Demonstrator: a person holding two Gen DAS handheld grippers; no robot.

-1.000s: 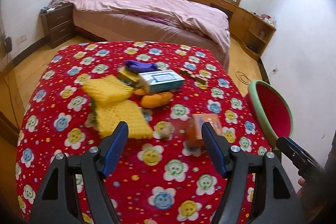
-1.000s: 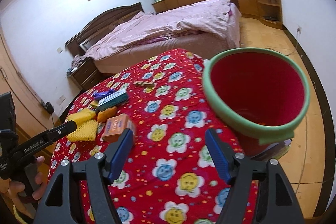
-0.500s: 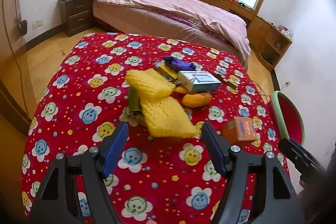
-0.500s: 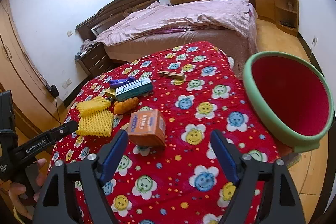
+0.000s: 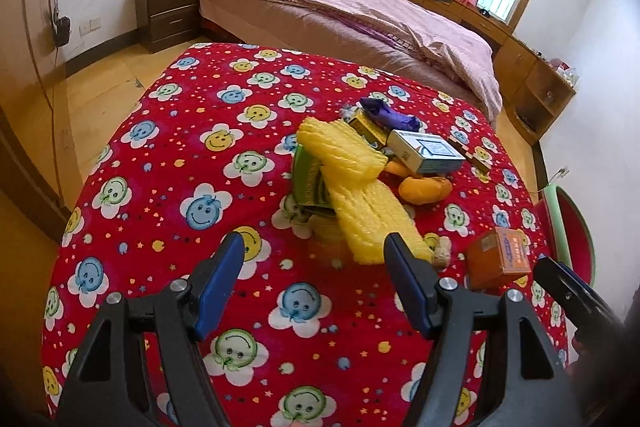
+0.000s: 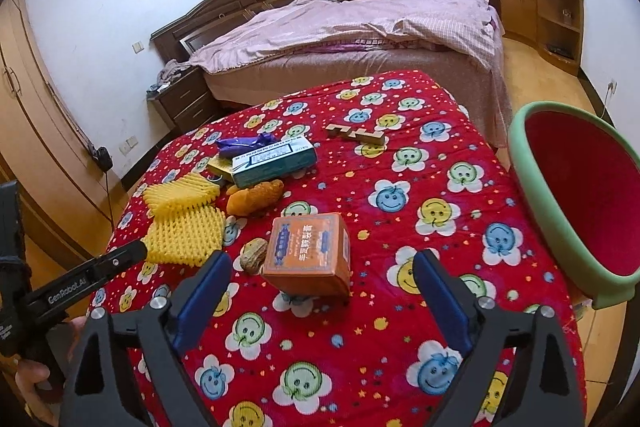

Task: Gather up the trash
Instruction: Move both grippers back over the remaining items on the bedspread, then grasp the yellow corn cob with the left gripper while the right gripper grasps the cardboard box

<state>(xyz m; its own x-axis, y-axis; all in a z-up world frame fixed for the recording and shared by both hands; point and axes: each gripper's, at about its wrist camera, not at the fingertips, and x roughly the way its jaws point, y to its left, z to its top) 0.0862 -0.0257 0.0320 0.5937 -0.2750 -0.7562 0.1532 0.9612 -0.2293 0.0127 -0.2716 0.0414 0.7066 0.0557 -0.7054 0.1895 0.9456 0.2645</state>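
**Tongs standing open over the trash pile**

The right tongs (image 6: 322, 301) are hanging over the worktop (image 6: 420, 163), jaws spread wide and just opened further, gripping nothing; the orange box (image 6: 308, 253) is sitting just ahead of the blue pads, untouched. The left tongs (image 5: 314, 277) are standing open and empty, pointing at the yellow foam netting (image 5: 368, 215) (two pieces, overlapping). Beyond it are lying a white-and-teal carton (image 5: 426, 151), a purple wrapper (image 5: 390, 115) and an orange peel (image 5: 424, 189). The red bin (image 6: 580, 195) with its green rim is standing beside the worktop's right edge.
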